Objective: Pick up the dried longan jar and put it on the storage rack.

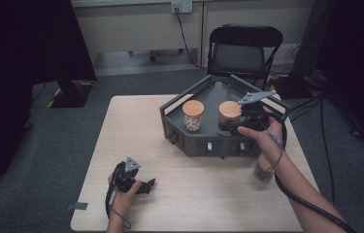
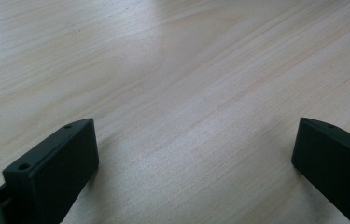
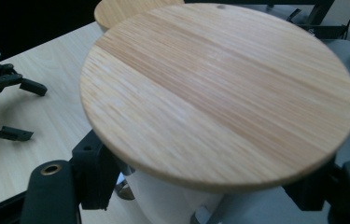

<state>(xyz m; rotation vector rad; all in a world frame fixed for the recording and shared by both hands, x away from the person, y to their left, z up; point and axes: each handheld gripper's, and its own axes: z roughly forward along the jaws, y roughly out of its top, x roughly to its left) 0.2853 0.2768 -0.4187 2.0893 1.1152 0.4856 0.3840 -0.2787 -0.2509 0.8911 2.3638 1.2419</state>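
The right gripper (image 1: 232, 127), in the high view, is closed on the right-hand jar (image 1: 229, 114) standing in the grey tray (image 1: 196, 144) at the far right of the counter (image 1: 136, 141); a second jar (image 1: 193, 115) stands beside it, apart, and a third (image 1: 263, 171) stands on the counter in front of the tray. The left gripper (image 1: 146, 185) rests near the front edge, holding nothing. The left gripper view shows its jaws spread wide over bare wood (image 2: 186, 84). The right gripper view shows the wooden lid (image 3: 219, 88), with the jaws clamped on the jar body just beneath it. Treat the jar as rigid, probably glass, smooth and breakable. Grip the body below the lid, never the lid, which may lift off.
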